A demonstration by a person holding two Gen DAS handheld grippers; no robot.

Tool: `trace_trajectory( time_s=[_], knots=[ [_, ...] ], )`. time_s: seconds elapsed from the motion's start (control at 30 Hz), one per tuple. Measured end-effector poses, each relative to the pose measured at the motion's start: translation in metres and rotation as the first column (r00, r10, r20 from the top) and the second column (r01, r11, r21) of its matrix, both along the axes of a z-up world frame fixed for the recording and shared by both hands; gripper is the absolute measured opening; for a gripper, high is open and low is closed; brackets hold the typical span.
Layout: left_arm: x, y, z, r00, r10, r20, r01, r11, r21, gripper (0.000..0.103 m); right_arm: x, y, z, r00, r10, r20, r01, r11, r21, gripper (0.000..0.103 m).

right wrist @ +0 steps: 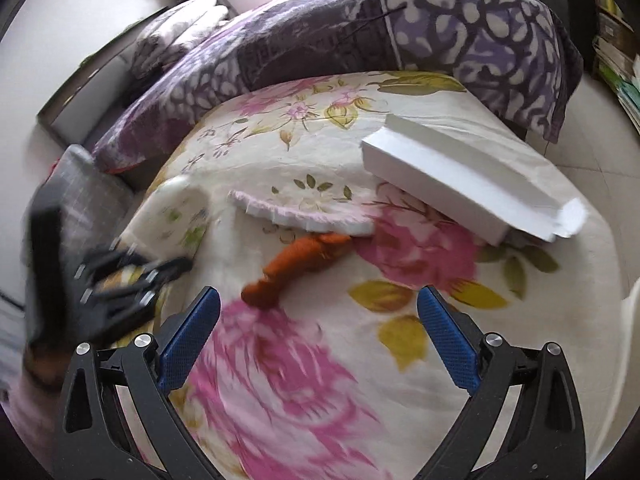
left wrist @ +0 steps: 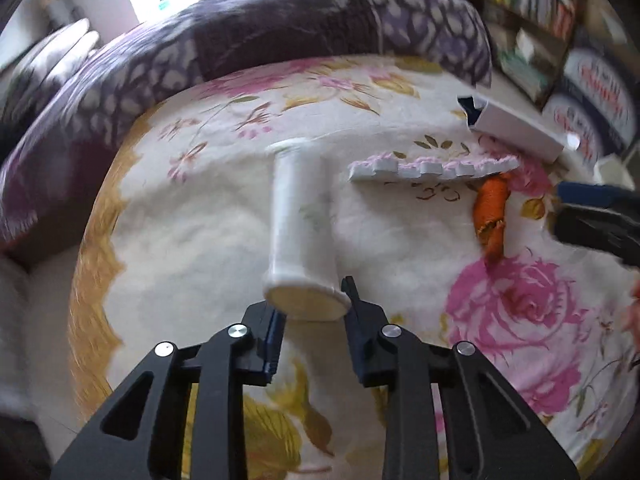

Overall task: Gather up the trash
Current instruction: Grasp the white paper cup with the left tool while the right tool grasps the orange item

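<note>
Now left hand-held gripper [left wrist: 314, 300] clamps white paper cup [left wrist: 298, 224] lying on floral bed [left wrist: 200, 248]; right hand-held gripper [right wrist: 318, 308] wide apart, nr orange wrapper [right wrist: 298, 266], w/ white box [right wrist: 460, 184] beyond.

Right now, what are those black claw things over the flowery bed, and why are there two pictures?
They are two grabbing tools a person holds, one in each hand. Each carries a camera looking along its jaws, giving two pictures. The left gripper has closed its jaws on the end of a white spool. The right gripper has its jaws wide open, empty, above an orange scrap. On the flowered blanket also lie a white box and a white toothed foam strip. Everything looks bent because the lenses are very wide.
</note>
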State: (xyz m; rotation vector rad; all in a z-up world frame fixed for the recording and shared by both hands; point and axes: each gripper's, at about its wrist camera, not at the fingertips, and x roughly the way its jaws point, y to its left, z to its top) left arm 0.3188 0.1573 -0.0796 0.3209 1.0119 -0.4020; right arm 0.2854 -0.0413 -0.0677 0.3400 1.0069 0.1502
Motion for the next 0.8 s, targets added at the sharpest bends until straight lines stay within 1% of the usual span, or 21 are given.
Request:
trace_trajectory(
  time_s=[0.03, 0.13, 0.2, 0.27, 0.33, 0.37, 0.4, 0.43, 0.47, 0.53, 0.7, 0.8],
  knots=[
    [-0.007, 0.004, 0.000, 1.000, 0.016, 0.016, -0.015, 1.000, -0.017, 0.027, 0.003, 0.002, -0.002, 1.000, -0.017, -0.004, 0.017, 1.000, 0.002, 0.095],
    [-0.018, 0.012, 0.000, 0.997, 0.057, 0.050, -0.055, 0.998, -0.036, 0.027, 0.012, 0.016, -0.008, 0.996, -0.085, -0.010, 0.085, 0.996, -0.011, 0.095],
    [-0.018, 0.017, -0.001, 0.994, 0.089, 0.070, -0.086, 0.995, -0.043, 0.027, 0.019, 0.027, -0.012, 0.993, -0.115, -0.013, 0.114, 0.992, -0.054, 0.094],
    [-0.024, 0.020, 0.000, 0.991, 0.110, 0.079, -0.107, 0.993, -0.052, 0.027, 0.024, 0.033, -0.016, 0.992, -0.123, -0.024, 0.120, 0.989, -0.091, 0.093],
    [-0.025, 0.023, 0.001, 0.988, 0.130, 0.079, -0.125, 0.990, -0.067, 0.027, 0.026, 0.036, -0.019, 0.990, -0.139, -0.016, 0.135, 0.982, -0.129, 0.088],
    [-0.025, 0.025, 0.001, 0.988, 0.135, 0.079, -0.129, 0.989, -0.071, 0.027, 0.026, 0.037, -0.018, 0.990, -0.143, 0.004, 0.142, 0.980, -0.140, 0.076],
    [-0.025, 0.027, 0.002, 0.986, 0.144, 0.079, -0.138, 0.987, -0.077, 0.027, 0.027, 0.036, -0.019, 0.990, -0.144, 0.011, 0.144, 0.979, -0.143, 0.054],
    [-0.025, 0.029, 0.003, 0.985, 0.154, 0.077, -0.147, 0.986, -0.084, 0.027, 0.027, 0.033, -0.020, 0.990, -0.142, 0.015, 0.143, 0.982, -0.127, 0.041],
    [-0.026, 0.030, 0.003, 0.984, 0.163, 0.074, -0.156, 0.984, -0.090, 0.027, 0.026, 0.028, -0.022, 0.990, -0.139, 0.007, 0.139, 0.987, -0.082, 0.031],
    [-0.027, 0.034, 0.005, 0.981, 0.183, 0.064, -0.176, 0.979, -0.099, 0.027, 0.021, 0.018, -0.023, 0.989, -0.150, -0.002, 0.150, 0.989, -0.017, 0.028],
    [-0.035, 0.043, 0.012, 0.970, 0.242, 0.030, -0.237, 0.966, -0.104, 0.026, 0.006, 0.010, -0.018, 0.990, -0.141, -0.006, 0.141, 0.990, 0.019, 0.025],
    [-0.043, 0.049, 0.023, 0.961, 0.276, 0.007, -0.273, 0.954, -0.126, 0.023, -0.010, 0.005, -0.007, 0.993, -0.121, 0.017, 0.120, 0.992, 0.029, 0.024]
  ],
)
